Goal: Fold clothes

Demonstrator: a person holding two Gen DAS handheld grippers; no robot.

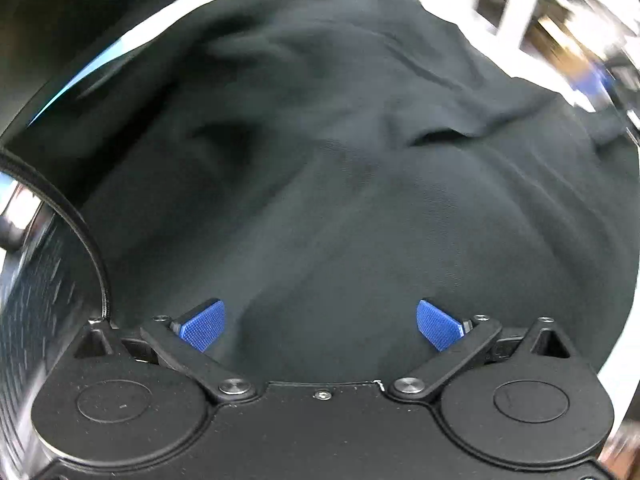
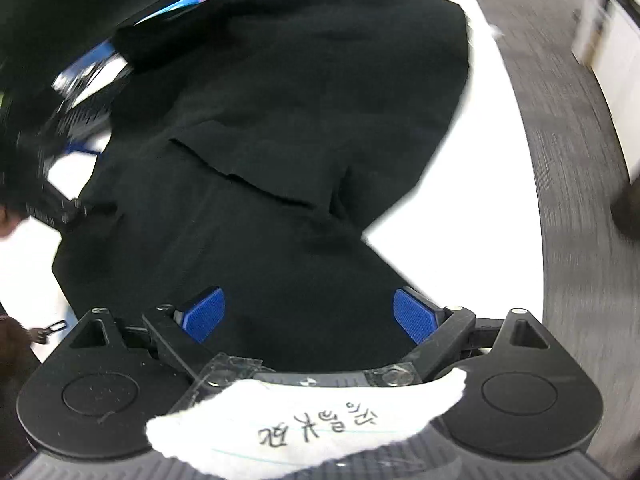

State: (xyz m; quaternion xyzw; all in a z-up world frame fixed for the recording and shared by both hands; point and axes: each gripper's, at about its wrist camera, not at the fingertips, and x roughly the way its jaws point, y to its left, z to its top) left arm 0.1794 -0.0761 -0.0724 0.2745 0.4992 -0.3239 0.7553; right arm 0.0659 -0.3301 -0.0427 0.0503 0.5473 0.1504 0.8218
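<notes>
Black knit fabric garment (image 2: 280, 140) spread rumpled on white tabletop (image 2: 452, 216), one layer folded over another, raw edge running 9 to 4 o'clock across middle. Left gripper (image 1: 320, 324) over cloth, blue textured pads (image 1: 202, 324) wide apart, nothing pinched. Right gripper (image 2: 308, 316) likewise spread, cloth below, not clamped. Torn white paper label (image 2: 308, 428) taped at 6 o'clock on right gripper body, handwritten characters upside down, not readable. Grey carpet floor (image 2: 568, 200) at 3 o'clock.
</notes>
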